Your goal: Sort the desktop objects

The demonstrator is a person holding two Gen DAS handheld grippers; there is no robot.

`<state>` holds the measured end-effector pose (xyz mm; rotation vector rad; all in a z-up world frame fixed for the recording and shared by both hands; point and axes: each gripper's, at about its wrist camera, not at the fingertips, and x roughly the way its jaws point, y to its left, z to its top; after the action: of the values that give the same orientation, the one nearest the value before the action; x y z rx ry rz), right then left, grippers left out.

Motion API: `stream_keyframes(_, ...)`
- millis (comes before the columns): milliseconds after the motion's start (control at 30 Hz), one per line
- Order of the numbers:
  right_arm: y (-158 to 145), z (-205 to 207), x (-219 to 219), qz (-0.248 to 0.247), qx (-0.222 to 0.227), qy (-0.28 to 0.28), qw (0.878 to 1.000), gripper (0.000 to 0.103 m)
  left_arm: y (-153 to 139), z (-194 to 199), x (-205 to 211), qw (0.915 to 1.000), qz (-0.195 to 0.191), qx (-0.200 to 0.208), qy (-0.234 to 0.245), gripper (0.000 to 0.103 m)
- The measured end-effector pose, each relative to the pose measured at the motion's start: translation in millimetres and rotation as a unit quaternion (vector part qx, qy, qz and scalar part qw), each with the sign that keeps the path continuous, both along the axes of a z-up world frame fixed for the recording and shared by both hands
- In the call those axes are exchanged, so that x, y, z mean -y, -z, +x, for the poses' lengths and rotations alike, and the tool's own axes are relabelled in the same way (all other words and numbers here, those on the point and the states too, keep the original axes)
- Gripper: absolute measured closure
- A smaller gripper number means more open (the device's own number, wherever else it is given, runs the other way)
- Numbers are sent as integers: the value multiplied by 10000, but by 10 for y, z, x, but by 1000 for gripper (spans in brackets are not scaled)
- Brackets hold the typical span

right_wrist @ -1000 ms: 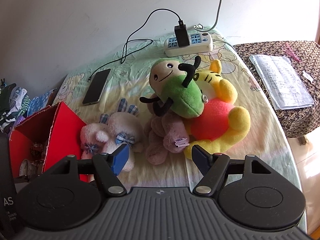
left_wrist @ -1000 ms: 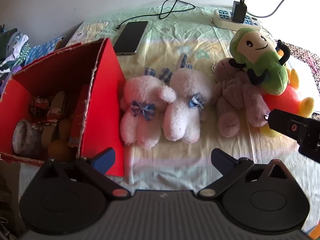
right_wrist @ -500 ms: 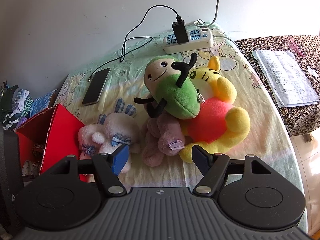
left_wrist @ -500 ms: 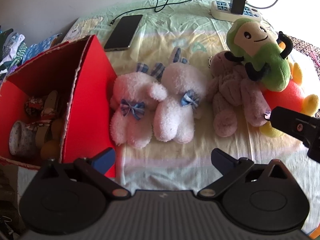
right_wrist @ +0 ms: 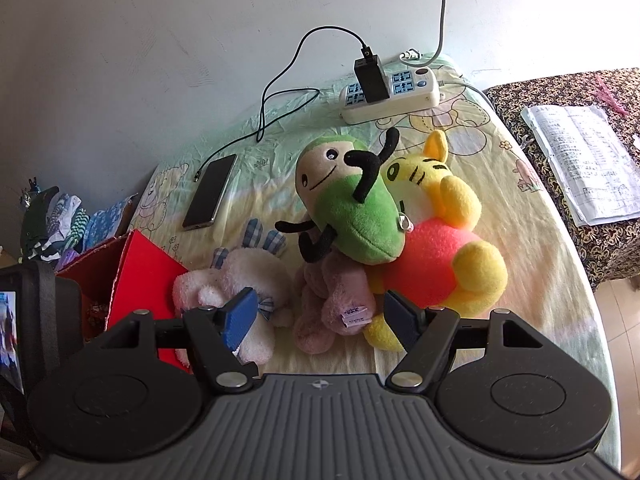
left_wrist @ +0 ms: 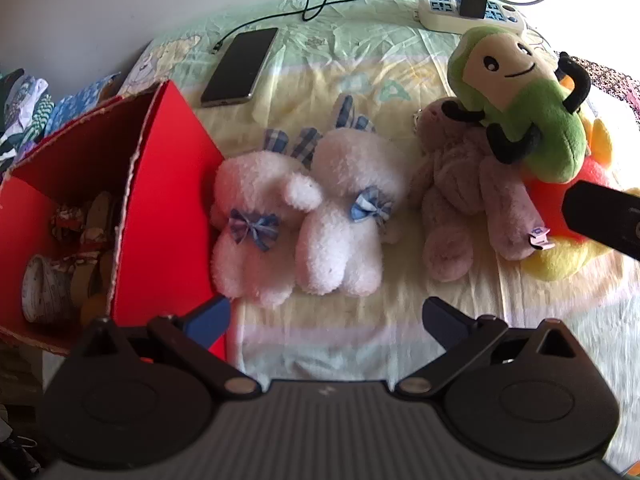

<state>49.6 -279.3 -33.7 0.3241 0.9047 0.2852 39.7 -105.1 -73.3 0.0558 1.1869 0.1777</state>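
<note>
Compared with a second ago, we see the left gripper closer to the two white bunnies; they fill more of the left wrist view, and the red box sits further left in frame. The right gripper has advanced toward the toy pile, so the purple plush now lies just beyond its fingertips. We judge both are approaching for a first pick; nothing is lifted yet.

Left gripper: fingers spread wide, holding and touching nothing, poised near the bunnies' feet. Right gripper: also spread, empty, framing the purple plush's leg, though contact cannot be told.

The toys lie on the tablecloth: bunnies just right of the box, the purple plush right of them, the green plush lying on it, the yellow-and-red plush far right
</note>
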Motion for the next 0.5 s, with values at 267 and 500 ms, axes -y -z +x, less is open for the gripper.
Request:
stream_keyframes(267,-13,0,76,120,59,-48,9999,30,2,30,74,10000,24,-13,19,1)
stream_keyframes(500,-45,-3,138,213,176,-75,9996,30,-2,53,153,9999,77,-23,71,1)
